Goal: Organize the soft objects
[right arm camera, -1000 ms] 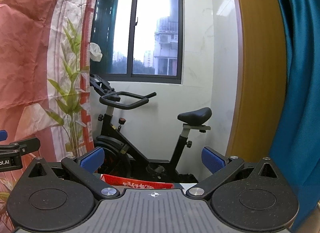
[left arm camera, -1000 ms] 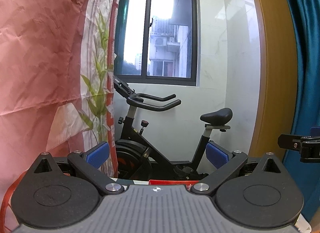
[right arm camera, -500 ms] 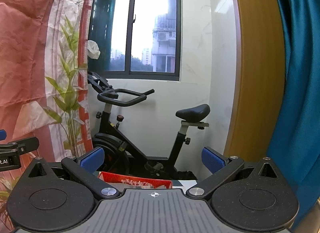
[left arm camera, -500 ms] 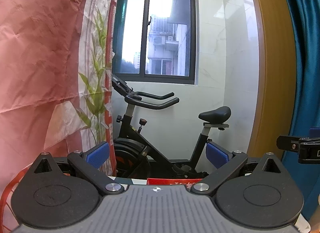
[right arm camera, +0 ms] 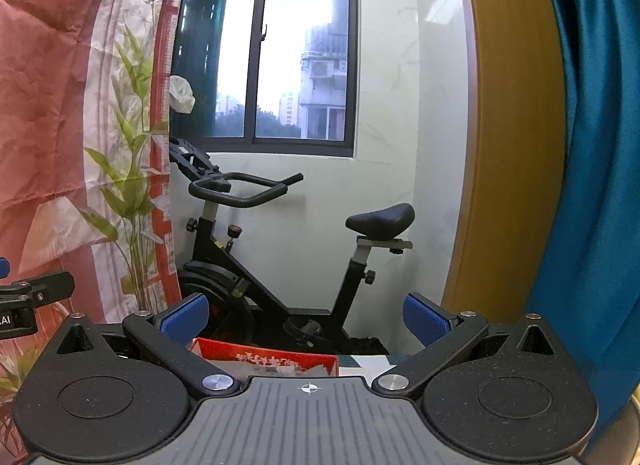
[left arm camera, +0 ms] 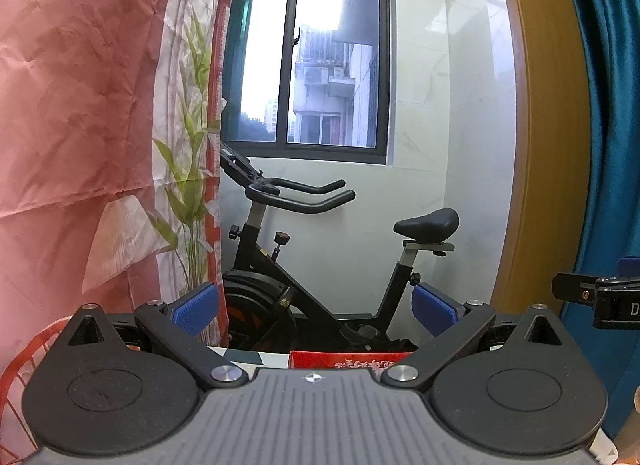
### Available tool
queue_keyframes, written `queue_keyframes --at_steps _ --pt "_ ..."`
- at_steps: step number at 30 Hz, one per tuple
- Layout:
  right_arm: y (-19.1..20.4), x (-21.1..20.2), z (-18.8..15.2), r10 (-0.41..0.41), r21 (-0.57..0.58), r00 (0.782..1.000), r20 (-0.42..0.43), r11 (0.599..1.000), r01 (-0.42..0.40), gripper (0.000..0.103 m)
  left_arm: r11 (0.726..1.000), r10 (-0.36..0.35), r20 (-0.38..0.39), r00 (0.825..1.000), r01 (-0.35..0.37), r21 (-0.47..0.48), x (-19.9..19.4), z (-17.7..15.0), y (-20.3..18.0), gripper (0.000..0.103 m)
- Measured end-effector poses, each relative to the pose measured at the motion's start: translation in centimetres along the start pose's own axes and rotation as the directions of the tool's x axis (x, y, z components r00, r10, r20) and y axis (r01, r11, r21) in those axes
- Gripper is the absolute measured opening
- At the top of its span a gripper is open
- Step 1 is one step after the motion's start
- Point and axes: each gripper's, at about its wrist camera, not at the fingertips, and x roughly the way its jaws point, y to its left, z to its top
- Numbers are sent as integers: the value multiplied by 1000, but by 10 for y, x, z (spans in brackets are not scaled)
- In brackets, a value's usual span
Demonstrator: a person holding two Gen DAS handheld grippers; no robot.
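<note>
My left gripper (left arm camera: 314, 308) is open, its blue pads wide apart with nothing between them. My right gripper (right arm camera: 306, 314) is open too and holds nothing. Both point level across the room at a black exercise bike (left arm camera: 320, 265) (right arm camera: 280, 265) under a window. Low between the fingers shows the top of a red box (left arm camera: 352, 359) (right arm camera: 266, 355) with white printing. No soft object for the task is clearly in view. A red wire basket (left arm camera: 24, 365) peeks in at the lower left of the left wrist view. The other gripper's tip shows at each frame's edge.
A pink and floral sheet (left arm camera: 80, 125) (right arm camera: 60, 105) hangs on the left. A blue curtain (left arm camera: 600, 145) (right arm camera: 592, 145) and a wooden door frame (left arm camera: 536, 145) (right arm camera: 508, 125) stand on the right. A white tiled wall and dark-framed window (left arm camera: 312, 49) lie ahead.
Both views have tilted slightly upward, so the bike sits lower in frame and more of the red box shows. Both grippers stay open.
</note>
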Motion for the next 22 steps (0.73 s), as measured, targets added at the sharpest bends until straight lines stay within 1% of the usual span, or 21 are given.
queue_keyframes --at_steps 8,22 --pt "0 3 -3 -10 0 1000 -11 1000 10 103 1000 -17 -13 1000 17 -7 3 -2 3 103" --pt "-2 9 -8 -26 2 999 -30 1000 26 103 1000 -28 -11 1000 28 -4 4 -6 2 103"
